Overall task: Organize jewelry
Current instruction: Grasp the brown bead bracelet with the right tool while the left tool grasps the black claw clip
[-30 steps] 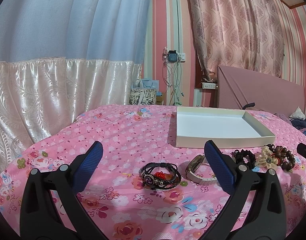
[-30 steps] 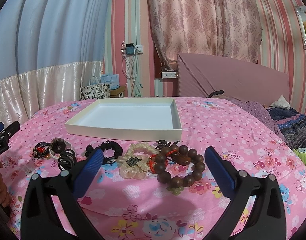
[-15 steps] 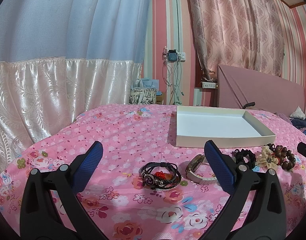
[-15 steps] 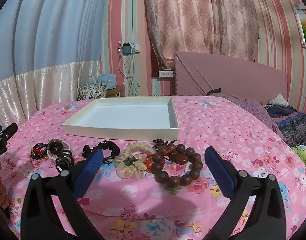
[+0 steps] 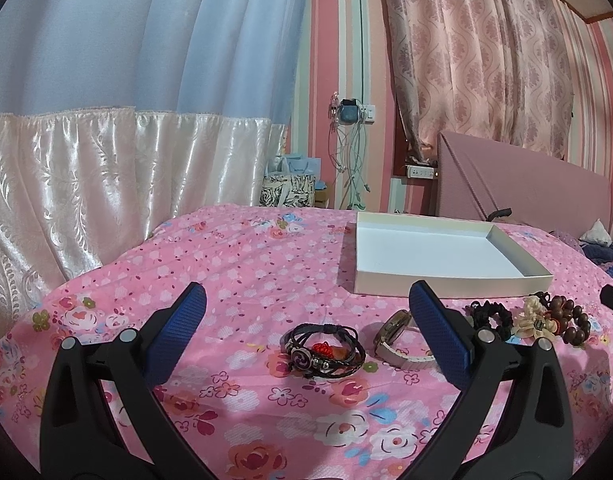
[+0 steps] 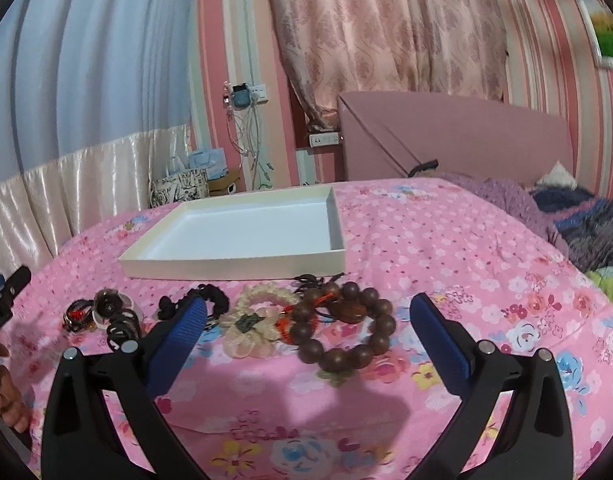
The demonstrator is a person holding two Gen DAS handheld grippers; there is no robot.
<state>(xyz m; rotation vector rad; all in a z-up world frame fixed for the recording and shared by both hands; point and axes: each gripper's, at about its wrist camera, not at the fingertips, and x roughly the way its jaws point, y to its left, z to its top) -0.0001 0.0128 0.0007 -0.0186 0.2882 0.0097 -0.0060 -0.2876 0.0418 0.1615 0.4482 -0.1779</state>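
- The left gripper [image 5: 306,312] hovers low over the pink bedspread [image 5: 234,264], jaws spread wide, holding nothing.
- The right gripper [image 6: 308,312] is likewise wide and empty, above the other end of the row.
- The white tray [image 6: 234,269] sits beyond the jewelry, empty, one long side facing both grippers.
- The jewelry lies in a loose row just before the tray, none of it in the tray yet.
- The black bracelet [image 5: 323,351] lies flat between the left jaws, its loop slightly wider than deep, charms toward the camera.
- It looks light and floppy; best pinched across the cords at the near or far arc, not on the charms.
- The watch [image 5: 398,338] lies just right of it, tipped on its side, strap running right and partly behind the right finger.
- Probably heavier, with a hard, slippery case; the strap gives the surer hold.
- The bead bracelet [image 6: 344,330] lies flat between the right jaws, touching the cream flower piece [image 6: 256,326] on its left.
- The round wooden beads may roll under the pads; gripping across one side of the ring should hold.
- A black scrunchie [image 6: 212,300] lies left of the flower; it looks soft and should squash easily.
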